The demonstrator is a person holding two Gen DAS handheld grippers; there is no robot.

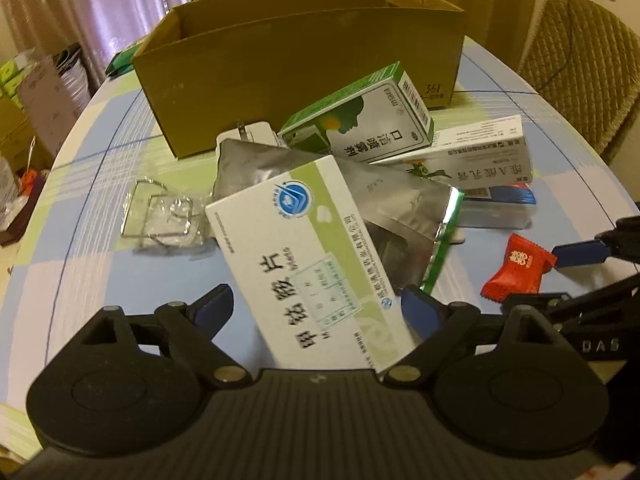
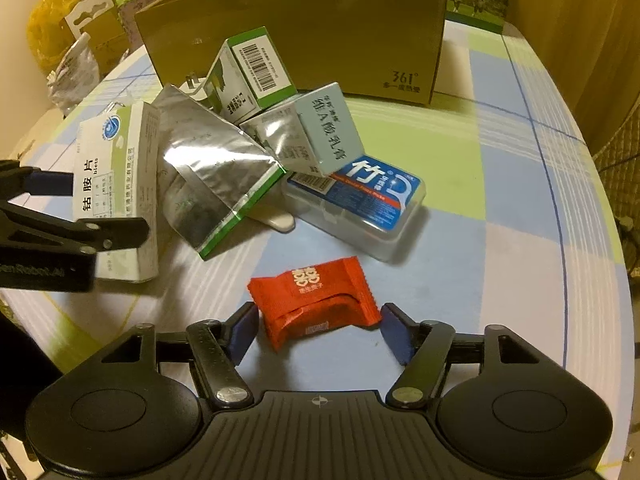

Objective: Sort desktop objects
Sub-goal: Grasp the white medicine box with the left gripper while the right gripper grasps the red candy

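Pale curtains (image 1: 100,12) hang behind the checked table (image 1: 92,152), a quilted chair (image 1: 580,76) beside it.

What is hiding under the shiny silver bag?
Under the silver bag a white flat thing pokes out onto the table. Only its rounded end shows; the rest is covered, so I cannot tell what it is.

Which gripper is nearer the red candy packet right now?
Right. The right gripper straddles the red candy packet, fingers open either side. The left gripper is off to its left, around the white medicine box.
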